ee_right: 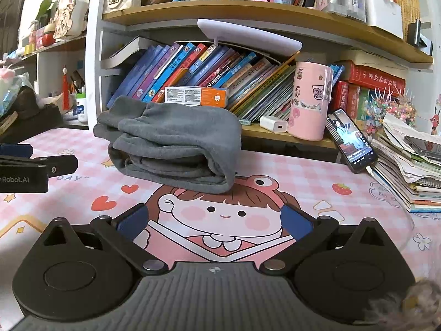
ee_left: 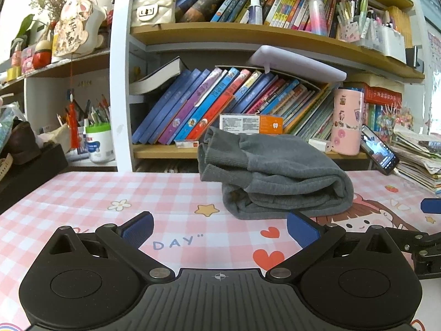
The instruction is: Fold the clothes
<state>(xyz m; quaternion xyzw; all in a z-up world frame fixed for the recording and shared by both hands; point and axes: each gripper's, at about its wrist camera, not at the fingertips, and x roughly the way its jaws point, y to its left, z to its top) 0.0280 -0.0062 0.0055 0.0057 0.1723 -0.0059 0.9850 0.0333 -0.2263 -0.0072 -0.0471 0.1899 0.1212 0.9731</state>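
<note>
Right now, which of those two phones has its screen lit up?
The propped phone beside the pink cup, showing a picture; the other phone lies dark on the paper stack.

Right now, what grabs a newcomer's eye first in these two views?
The folded grey garment sits alone on the pink checked cartoon tablecloth, in front of the crammed bookshelf. A lit phone leans against a stack of papers at the right. Both tongs, left and right, are open and empty short of the garment.
</note>
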